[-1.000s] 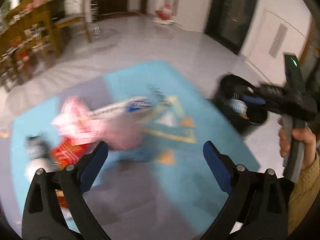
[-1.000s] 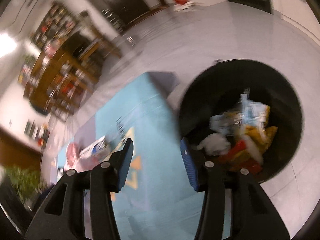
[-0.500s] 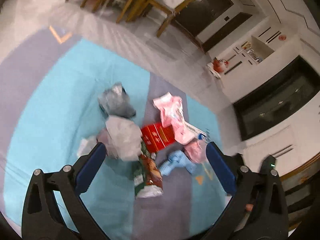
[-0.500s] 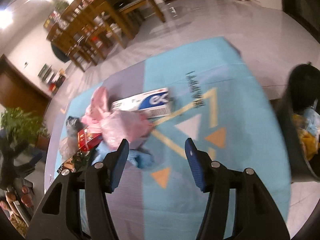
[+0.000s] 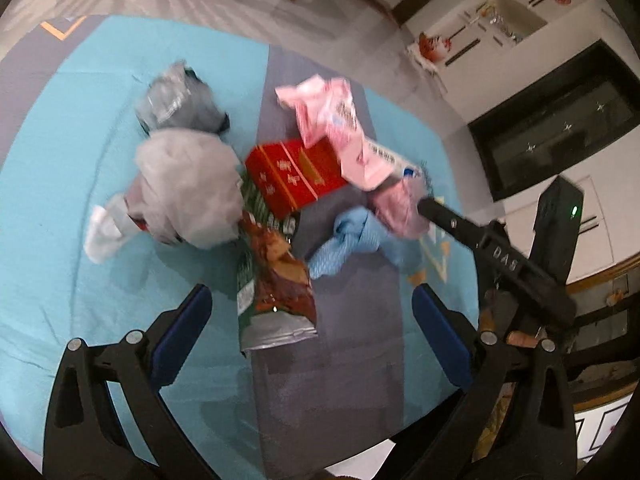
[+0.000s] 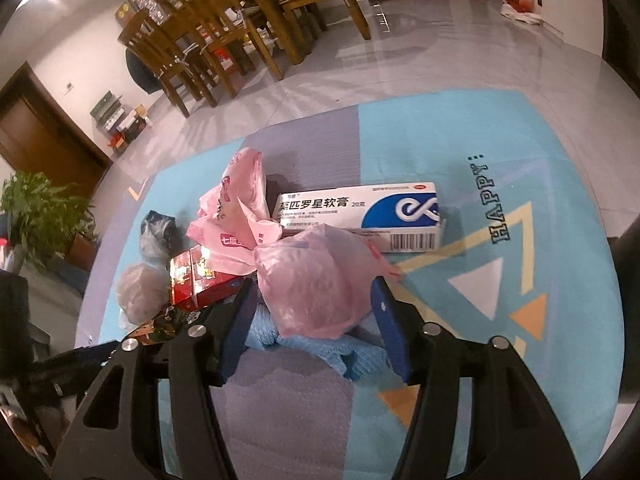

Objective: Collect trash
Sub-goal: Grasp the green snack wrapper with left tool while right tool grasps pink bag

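Trash lies in a heap on a blue and grey rug [image 5: 68,160]. In the left wrist view my left gripper [image 5: 310,332] is open above a brown snack bag [image 5: 276,280], with a grey crumpled bag [image 5: 188,188], a red box [image 5: 296,172], a pink wrapper [image 5: 336,120] and a blue cloth [image 5: 352,240] beyond. My right gripper [image 6: 314,328] is open, its jaws on either side of a pink plastic bag [image 6: 316,280], above the blue cloth [image 6: 320,348]. A white and blue ointment box [image 6: 360,216] lies behind.
A dark crumpled bag [image 5: 176,100] lies at the heap's far left. Wooden chairs and a dining table [image 6: 224,32] stand beyond the rug. A potted plant [image 6: 40,216] is at the left. Grey tiled floor [image 6: 440,48] surrounds the rug.
Both grippers have swung away from the black bin to the trash heap. The right gripper has come down around the pink plastic bag. The left has closed in over the snack bag.
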{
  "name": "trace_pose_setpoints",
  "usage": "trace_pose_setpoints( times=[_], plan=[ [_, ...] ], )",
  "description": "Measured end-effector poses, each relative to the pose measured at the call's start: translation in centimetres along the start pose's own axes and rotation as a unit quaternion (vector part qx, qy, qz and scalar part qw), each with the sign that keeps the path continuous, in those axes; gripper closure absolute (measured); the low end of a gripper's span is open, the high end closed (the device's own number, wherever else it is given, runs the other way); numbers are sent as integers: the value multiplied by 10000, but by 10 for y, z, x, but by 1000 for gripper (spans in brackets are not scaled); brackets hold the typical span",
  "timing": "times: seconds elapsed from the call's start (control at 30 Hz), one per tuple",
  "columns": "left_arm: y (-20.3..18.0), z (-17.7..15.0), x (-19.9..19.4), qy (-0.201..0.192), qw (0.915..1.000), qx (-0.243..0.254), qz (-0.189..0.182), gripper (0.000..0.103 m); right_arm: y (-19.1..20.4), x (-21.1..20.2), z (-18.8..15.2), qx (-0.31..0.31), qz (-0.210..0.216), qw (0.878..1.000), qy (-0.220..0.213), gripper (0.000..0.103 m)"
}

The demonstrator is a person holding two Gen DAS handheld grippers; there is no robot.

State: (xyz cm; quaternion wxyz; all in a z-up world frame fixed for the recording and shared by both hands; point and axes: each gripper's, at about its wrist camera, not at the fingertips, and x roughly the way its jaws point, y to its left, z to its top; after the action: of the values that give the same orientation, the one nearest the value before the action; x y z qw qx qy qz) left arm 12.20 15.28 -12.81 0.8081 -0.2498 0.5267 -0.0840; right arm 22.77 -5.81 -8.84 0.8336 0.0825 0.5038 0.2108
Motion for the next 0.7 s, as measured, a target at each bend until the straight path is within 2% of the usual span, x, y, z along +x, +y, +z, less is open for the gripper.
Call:
trace_pose_setpoints(
  times=[0.2, 0.27, 0.3, 0.33, 0.4, 0.5, 0.53, 0.7],
  plan=[
    [0, -6, 18, 220, 9994, 124, 257, 4, 8, 18, 2, -215, -230, 9995, 60, 37],
    [-2, -8, 19, 229, 9988, 176, 389, 10, 8, 23, 2, -250, -263, 9993, 91, 37],
    [-4, -9, 20, 223, 9987, 194, 417, 23, 8, 24, 2, -272, -283, 9992, 110, 39],
    [-4, -9, 20, 245, 9986, 203, 420, 40, 7, 24, 2, -290, -260, 9991, 134, 46],
    [-4, -10, 22, 292, 9986, 180, 413, 61, 6, 23, 1, -298, -247, 9991, 158, 50],
    [-6, -12, 20, 299, 9986, 162, 398, 82, 5, 20, 0, -251, -187, 9994, 171, 56],
    [-7, -13, 19, 299, 9987, 185, 365, 85, 4, 19, -1, -254, -175, 9994, 174, 57],
    [-15, -17, 15, 335, 9990, 250, 146, 89, -1, 7, -8, -188, -94, 9996, 176, 60]
  ],
)
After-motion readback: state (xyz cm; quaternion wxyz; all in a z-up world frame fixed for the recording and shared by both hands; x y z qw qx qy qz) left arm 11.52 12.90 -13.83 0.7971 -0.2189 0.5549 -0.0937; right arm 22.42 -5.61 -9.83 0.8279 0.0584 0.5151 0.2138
